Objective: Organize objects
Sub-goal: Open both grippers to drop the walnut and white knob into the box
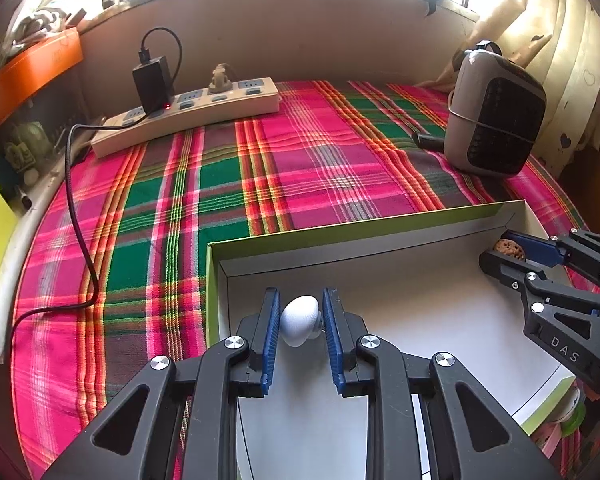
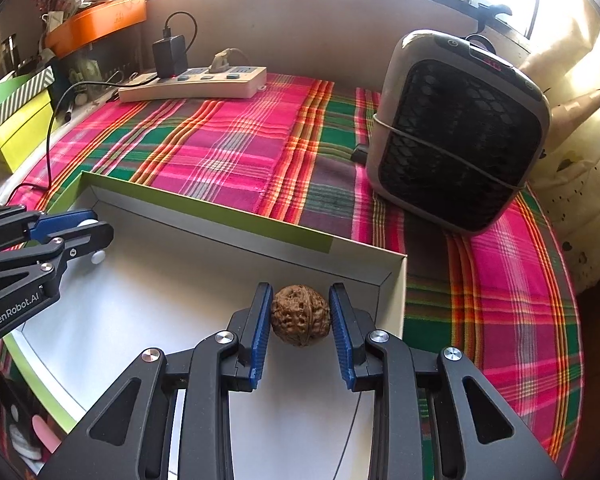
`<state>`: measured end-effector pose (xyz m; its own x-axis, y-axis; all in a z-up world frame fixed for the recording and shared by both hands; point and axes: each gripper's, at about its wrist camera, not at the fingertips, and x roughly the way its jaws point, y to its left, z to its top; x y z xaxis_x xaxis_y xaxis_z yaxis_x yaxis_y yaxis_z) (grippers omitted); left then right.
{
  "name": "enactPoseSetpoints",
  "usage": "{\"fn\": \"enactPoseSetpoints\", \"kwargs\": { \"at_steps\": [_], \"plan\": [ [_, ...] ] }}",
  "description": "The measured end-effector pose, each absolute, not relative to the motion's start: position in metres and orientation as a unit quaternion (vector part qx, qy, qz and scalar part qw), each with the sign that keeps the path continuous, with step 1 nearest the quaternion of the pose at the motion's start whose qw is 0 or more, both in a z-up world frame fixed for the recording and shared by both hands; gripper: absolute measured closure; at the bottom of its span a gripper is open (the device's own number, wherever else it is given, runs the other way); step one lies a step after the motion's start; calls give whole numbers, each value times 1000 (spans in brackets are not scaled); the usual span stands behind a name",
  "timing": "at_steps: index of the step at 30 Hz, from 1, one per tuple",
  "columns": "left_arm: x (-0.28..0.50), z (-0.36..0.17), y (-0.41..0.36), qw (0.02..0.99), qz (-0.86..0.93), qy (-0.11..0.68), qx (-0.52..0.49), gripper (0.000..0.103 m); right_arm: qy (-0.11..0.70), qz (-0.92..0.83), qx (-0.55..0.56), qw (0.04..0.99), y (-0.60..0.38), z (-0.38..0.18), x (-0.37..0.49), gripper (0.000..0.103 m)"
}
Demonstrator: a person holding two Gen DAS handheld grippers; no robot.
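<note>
My left gripper holds a white rounded object between its blue pads, above the floor of the green-edged box. My right gripper pinches a walnut near the box's far right corner.

A pink, green and orange plaid cloth covers the table. Near its far left corner lies a cream power strip, with a black charger plugged in and its black cable trailing along the left edge. By the right edge stands a grey fan heater with a black grille. An orange tray sits beyond the far left corner.
</note>
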<state>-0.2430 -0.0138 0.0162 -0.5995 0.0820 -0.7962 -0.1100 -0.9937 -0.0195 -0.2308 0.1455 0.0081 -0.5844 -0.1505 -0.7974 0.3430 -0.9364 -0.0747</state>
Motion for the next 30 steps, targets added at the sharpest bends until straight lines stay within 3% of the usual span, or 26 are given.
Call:
{"fn": "enactPoseSetpoints", "kwargs": {
  "at_steps": [20, 25, 30],
  "plan": [
    [-242, 15, -11, 59, 893, 17, -446, 71, 107, -882, 437, 137, 144, 6, -232, 72],
    [-238, 17, -9, 62, 893, 12, -445, 65, 101, -885, 433, 139, 144, 9, -229, 61],
    [-231, 23, -14, 59, 896, 5, -440, 62, 93, -888, 428, 138, 146, 14, -224, 61]
  ]
}}
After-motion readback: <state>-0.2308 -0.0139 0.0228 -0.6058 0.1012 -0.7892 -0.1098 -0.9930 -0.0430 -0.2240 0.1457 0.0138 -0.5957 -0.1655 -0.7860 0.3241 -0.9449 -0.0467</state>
